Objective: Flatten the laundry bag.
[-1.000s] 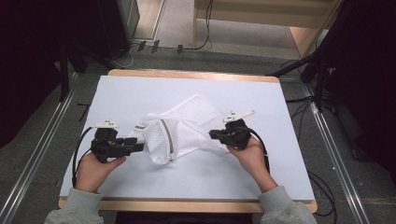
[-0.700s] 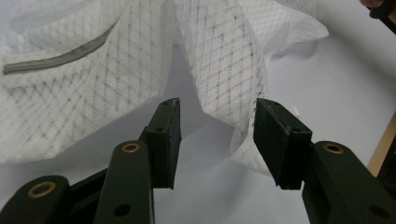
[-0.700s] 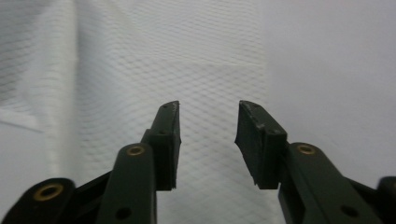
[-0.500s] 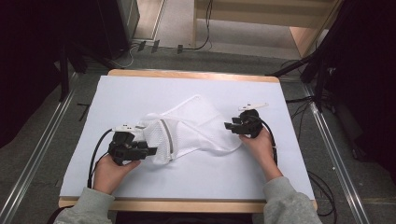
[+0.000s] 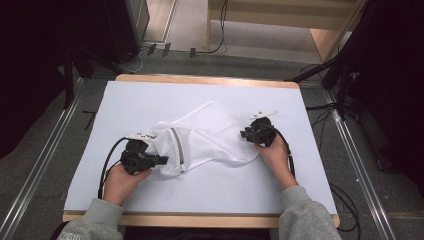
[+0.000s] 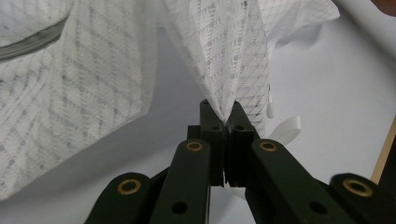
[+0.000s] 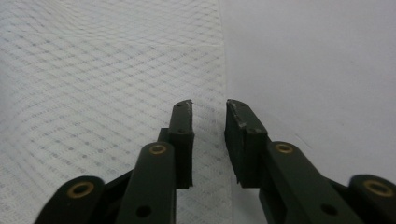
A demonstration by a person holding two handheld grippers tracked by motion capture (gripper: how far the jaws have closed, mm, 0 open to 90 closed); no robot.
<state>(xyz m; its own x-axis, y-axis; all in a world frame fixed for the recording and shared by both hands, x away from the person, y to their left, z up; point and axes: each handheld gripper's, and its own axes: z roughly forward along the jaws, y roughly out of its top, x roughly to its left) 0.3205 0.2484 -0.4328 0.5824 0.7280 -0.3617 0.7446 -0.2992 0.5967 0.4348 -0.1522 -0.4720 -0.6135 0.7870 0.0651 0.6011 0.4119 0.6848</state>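
White covering lay over the wooden-edged table [image 5: 200, 81], and a white mesh laundry bag [image 5: 210, 137] lay crumpled near the middle of it, a grey zipper strip [image 5: 176, 145] running down the bag's left part. Dark floor, metal rails and cables surrounded the table.

At the bag's left edge, the left gripper [image 5: 161, 160] had its jaws together, clamped on a gathered fold of the mesh; in the left gripper view [image 6: 226, 122] the cloth rose in a pinched peak straight out of the closed black jaws, and a white loop [image 6: 286, 129] lay just beside the bag there. These jaws had just closed on the cloth.

At the bag's right edge sat the right gripper [image 5: 243, 134], held low over the cloth. In the right gripper view [image 7: 208, 108] its jaws stood a little apart, with the bag's straight edge running between them and the mesh lying flat underneath, mostly on the left jaw's side. They had just been closing, yet the pads did not press on the bag.
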